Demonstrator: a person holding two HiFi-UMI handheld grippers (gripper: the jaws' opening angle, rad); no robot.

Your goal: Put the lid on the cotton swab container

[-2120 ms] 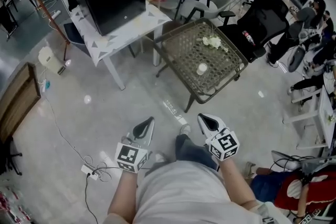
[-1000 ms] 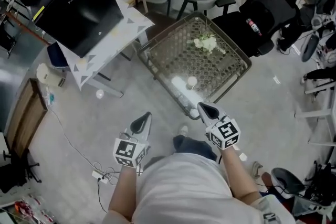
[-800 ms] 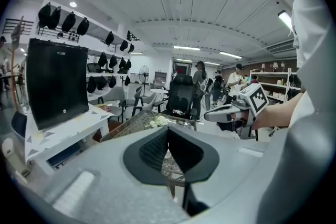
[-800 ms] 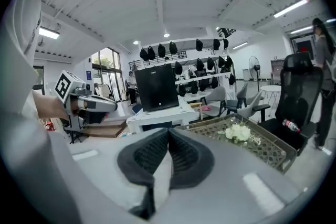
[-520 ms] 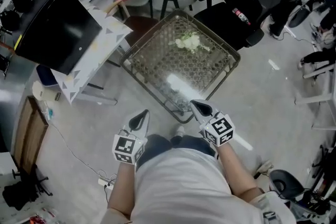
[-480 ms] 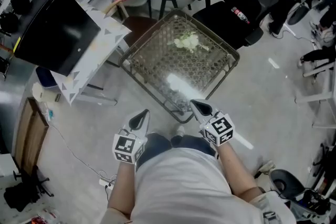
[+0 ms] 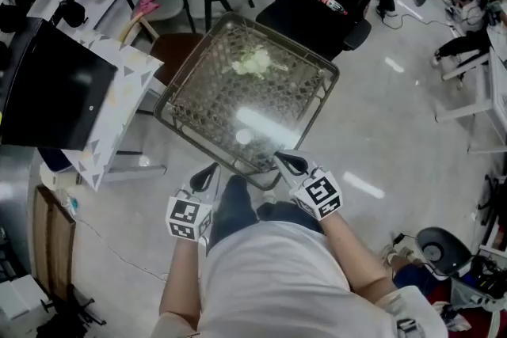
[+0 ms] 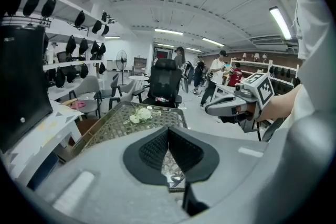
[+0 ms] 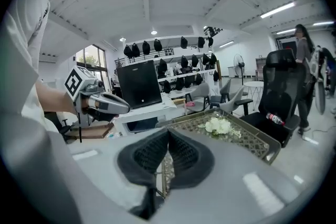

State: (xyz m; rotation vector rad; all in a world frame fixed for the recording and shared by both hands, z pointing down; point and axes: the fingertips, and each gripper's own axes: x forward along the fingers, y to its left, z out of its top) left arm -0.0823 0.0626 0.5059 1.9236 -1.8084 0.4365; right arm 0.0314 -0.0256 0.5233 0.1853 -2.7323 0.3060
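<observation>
Both grippers are held closed and empty: the jaws of the left gripper (image 7: 209, 172) and of the right gripper (image 7: 285, 161) are seen pressed together, with nothing between them. A small white round thing, taken to be the cotton swab container (image 7: 244, 137), is set on the table (image 7: 202, 91) near its close edge. It lies ahead of the two grippers and between them, so neither is judged clearly nearer. The lid cannot be picked out. Flowers (image 7: 253, 59) are laid well beyond.

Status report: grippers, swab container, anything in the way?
Both shut, empty: left gripper, right gripper, at the table's near edge. White container on table, untouched; lid not made out. Path clear.
</observation>
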